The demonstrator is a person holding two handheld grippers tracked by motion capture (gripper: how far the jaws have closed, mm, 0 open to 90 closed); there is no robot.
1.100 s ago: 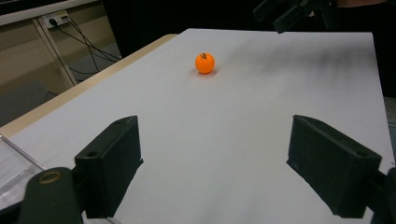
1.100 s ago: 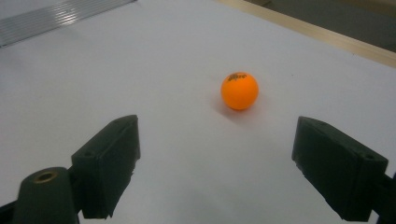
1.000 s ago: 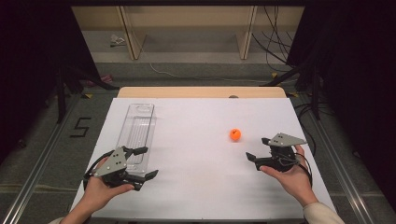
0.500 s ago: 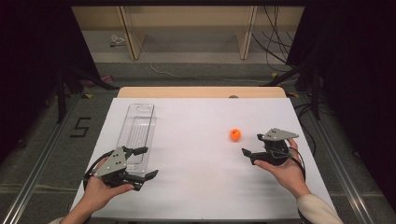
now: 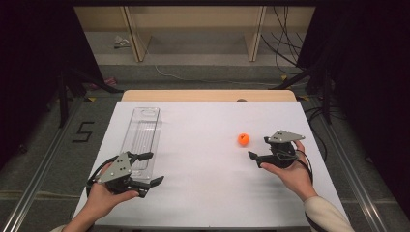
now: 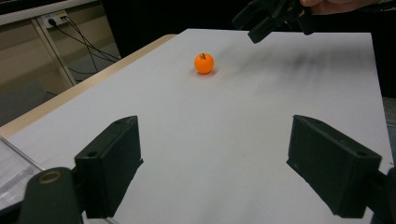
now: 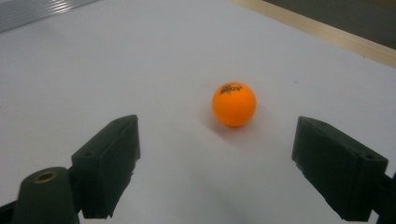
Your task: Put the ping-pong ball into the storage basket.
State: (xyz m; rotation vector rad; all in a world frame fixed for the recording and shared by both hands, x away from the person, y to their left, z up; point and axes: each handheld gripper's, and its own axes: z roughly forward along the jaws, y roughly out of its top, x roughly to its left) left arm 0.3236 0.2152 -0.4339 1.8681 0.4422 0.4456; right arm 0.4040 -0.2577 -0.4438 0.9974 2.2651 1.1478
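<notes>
An orange ball (image 5: 243,139) with a small dark print lies on the white table, right of centre. My right gripper (image 5: 258,148) is open just to the right of and nearer than the ball, pointing at it. In the right gripper view the ball (image 7: 234,104) sits a short way ahead, between the lines of the open jaws of my right gripper (image 7: 217,158) and untouched. My left gripper (image 5: 153,168) is open at the near left with nothing in it. In the left gripper view my left gripper (image 6: 215,154) faces the far ball (image 6: 204,63) and the right gripper (image 6: 271,18).
A long clear plastic tray (image 5: 142,135) lies on the left side of the table, its near end beside the left gripper, and its corner (image 6: 9,168) appears in the left gripper view. The white table top (image 5: 203,193) ends in a wooden strip (image 5: 208,95) at the far edge.
The right hand has carried its open gripper forward and left, closer to the orange ball. The left gripper and the ball have stayed put.
</notes>
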